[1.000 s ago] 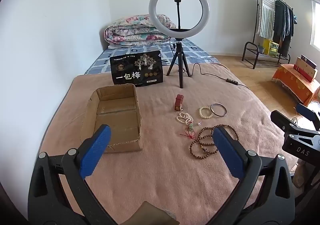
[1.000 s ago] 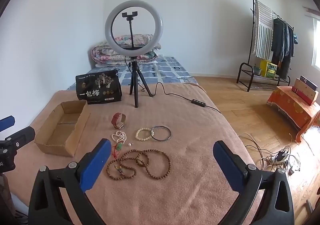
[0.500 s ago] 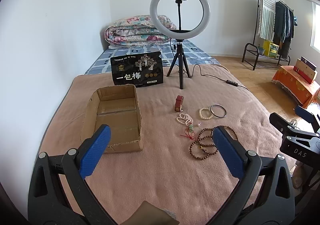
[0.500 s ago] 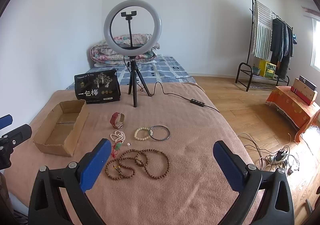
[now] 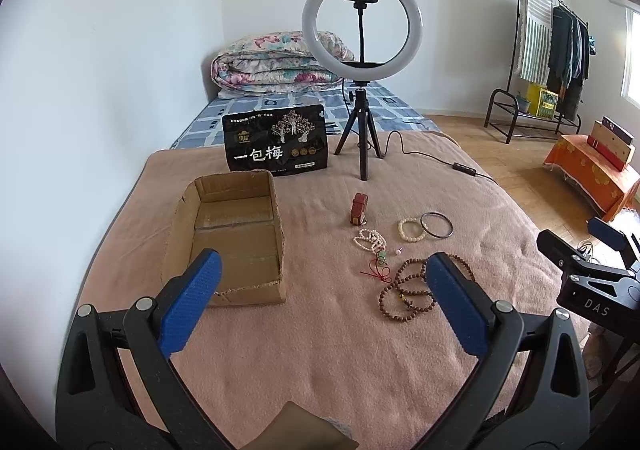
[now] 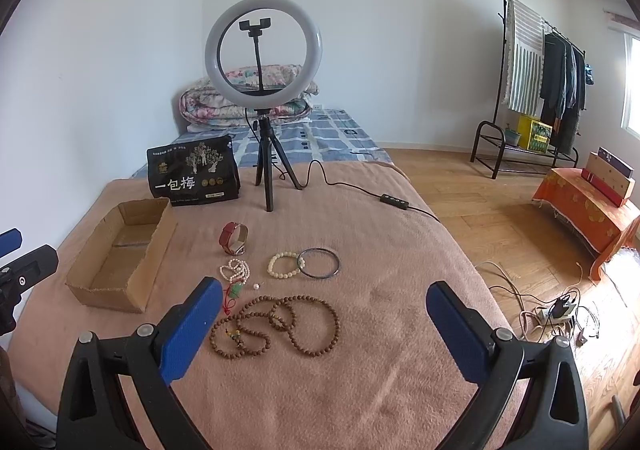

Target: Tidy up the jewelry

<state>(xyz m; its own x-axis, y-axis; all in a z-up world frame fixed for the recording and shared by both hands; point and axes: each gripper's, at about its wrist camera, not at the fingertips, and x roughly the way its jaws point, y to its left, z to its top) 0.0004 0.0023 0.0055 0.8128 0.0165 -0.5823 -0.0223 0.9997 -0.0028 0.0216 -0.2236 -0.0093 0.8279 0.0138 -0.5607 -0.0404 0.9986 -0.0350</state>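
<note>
On a pink blanket lie a long brown bead necklace (image 6: 276, 324) (image 5: 408, 292), a white bead strand with a green pendant (image 6: 236, 274) (image 5: 372, 244), a cream bead bracelet (image 6: 283, 265) (image 5: 411, 230), a dark metal bangle (image 6: 319, 263) (image 5: 437, 224) and a red watch (image 6: 233, 237) (image 5: 358, 208). An empty cardboard box (image 5: 232, 242) (image 6: 120, 254) sits left of them. My left gripper (image 5: 320, 278) hovers open near the box's front corner. My right gripper (image 6: 324, 306) is open above the brown necklace, holding nothing.
A ring light on a tripod (image 6: 264, 105) and a black printed bag (image 6: 192, 175) stand behind the jewelry; its cable (image 6: 372, 193) runs right. The blanket's right edge (image 6: 480, 278) drops to a wooden floor with cords. A folded quilt (image 5: 276, 65) lies at the back.
Both views have shifted only slightly; the scene sits a little lower in the left wrist view. No jewelry has moved and both grippers stay open.
</note>
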